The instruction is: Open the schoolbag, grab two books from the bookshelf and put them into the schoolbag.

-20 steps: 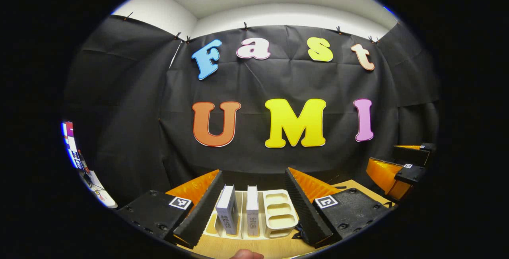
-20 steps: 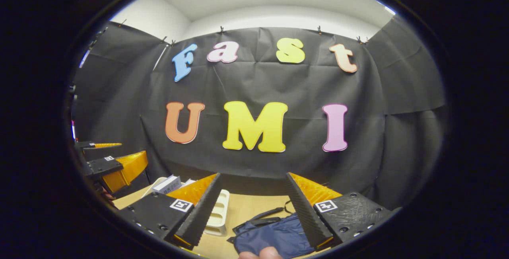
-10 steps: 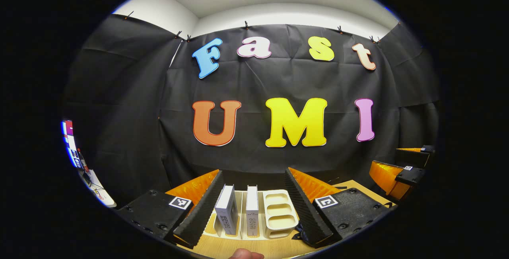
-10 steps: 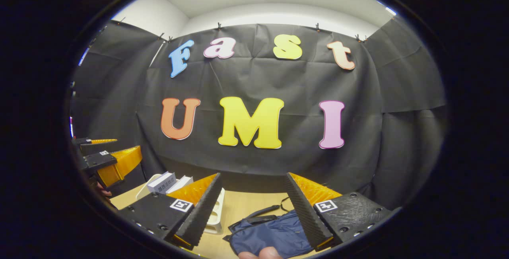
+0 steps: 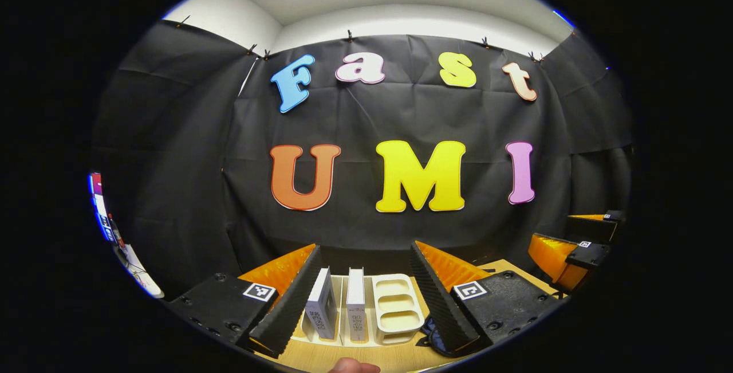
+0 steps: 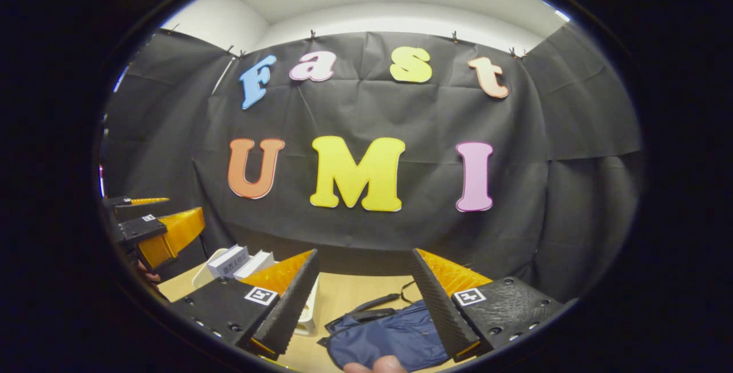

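Observation:
Two white books (image 5: 320, 311) (image 5: 355, 312) stand upright in a white rack (image 5: 395, 311) on the wooden table. My left gripper (image 5: 364, 245) hovers open just in front of them, the books framed between its fingers without touching. A navy schoolbag (image 6: 383, 336) with a black strap (image 6: 378, 304) lies flat on the table. My right gripper (image 6: 364, 251) is open above and in front of the bag, holding nothing. In the right gripper view the books (image 6: 228, 260) lean at the left, beside the left gripper (image 6: 183, 207). The right gripper (image 5: 550, 228) appears at the right of the left gripper view.
The wooden table (image 6: 355, 293) runs back to the black cloth wall. The rack's right slots (image 5: 394, 304) hold nothing. A thumb (image 5: 352, 366) shows at the bottom edge of each view. Some clutter (image 5: 123, 252) lies past the cloth at the far left.
The right gripper has tipped slightly downward, so more of the schoolbag shows. The left gripper has drifted a little right, so the books sit further left between its fingers.

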Demonstrator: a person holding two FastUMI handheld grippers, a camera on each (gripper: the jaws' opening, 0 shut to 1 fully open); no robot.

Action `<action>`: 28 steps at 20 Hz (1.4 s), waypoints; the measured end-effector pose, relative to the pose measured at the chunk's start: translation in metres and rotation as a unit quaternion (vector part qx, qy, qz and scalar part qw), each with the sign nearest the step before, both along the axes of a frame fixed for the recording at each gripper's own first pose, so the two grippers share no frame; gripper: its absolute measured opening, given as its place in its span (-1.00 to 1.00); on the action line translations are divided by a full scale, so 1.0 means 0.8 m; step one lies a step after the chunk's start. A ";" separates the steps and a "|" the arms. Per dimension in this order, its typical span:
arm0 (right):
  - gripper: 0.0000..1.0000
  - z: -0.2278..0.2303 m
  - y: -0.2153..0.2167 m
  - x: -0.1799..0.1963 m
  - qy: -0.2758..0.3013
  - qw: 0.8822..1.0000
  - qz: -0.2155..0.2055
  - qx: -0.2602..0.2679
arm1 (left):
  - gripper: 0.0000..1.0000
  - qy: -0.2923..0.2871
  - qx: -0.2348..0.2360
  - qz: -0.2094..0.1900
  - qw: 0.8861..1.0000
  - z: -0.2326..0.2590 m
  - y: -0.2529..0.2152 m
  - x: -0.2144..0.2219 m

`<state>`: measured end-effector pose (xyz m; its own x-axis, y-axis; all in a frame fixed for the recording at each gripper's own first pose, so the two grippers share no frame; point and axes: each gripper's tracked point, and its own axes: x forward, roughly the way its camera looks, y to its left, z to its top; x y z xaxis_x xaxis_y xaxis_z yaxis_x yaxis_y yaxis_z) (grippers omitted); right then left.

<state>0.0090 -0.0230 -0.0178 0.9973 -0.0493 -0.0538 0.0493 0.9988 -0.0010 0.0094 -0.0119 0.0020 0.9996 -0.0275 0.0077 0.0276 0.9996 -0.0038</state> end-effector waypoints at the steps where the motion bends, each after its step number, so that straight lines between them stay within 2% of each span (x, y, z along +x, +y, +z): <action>1: 0.91 -0.004 -0.001 0.000 0.005 1.000 -0.002 0.002 | 0.93 -0.002 -0.002 -0.003 1.000 0.001 -0.002 0.001; 7: 0.92 -0.040 -0.010 0.002 0.033 0.999 -0.009 0.004 | 0.93 0.002 -0.008 -0.015 1.000 -0.003 -0.010 0.007; 11: 0.91 -0.098 0.001 0.002 0.077 0.997 0.010 -0.003 | 0.93 -0.004 0.002 -0.004 1.000 0.001 0.002 0.005; 14: 0.92 -0.166 0.019 -0.002 0.130 0.991 0.036 -0.016 | 0.93 0.007 0.009 0.010 1.000 -0.007 0.016 0.001; 15: 0.96 -0.189 0.025 -0.002 0.150 0.987 0.044 -0.023 | 0.93 0.007 0.009 0.016 1.000 -0.008 0.022 -0.001; 18: 0.92 -0.269 0.041 -0.006 0.216 0.973 0.071 -0.047 | 0.93 0.012 0.008 0.030 0.999 -0.014 0.035 -0.006; 22: 0.96 -0.354 0.051 -0.015 0.281 0.952 0.087 -0.080 | 0.93 0.015 0.011 0.043 0.999 -0.016 0.051 -0.009; 28: 0.92 -0.440 0.055 -0.011 0.332 0.929 0.086 -0.142 | 0.93 0.020 0.009 0.054 0.998 -0.015 0.061 -0.012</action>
<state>-0.0001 0.0207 -0.3700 0.7435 0.0014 -0.6688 -0.2164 0.9467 -0.2386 -0.0004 0.0369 -0.0104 0.9963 0.0805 -0.0312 -0.0801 0.9967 0.0144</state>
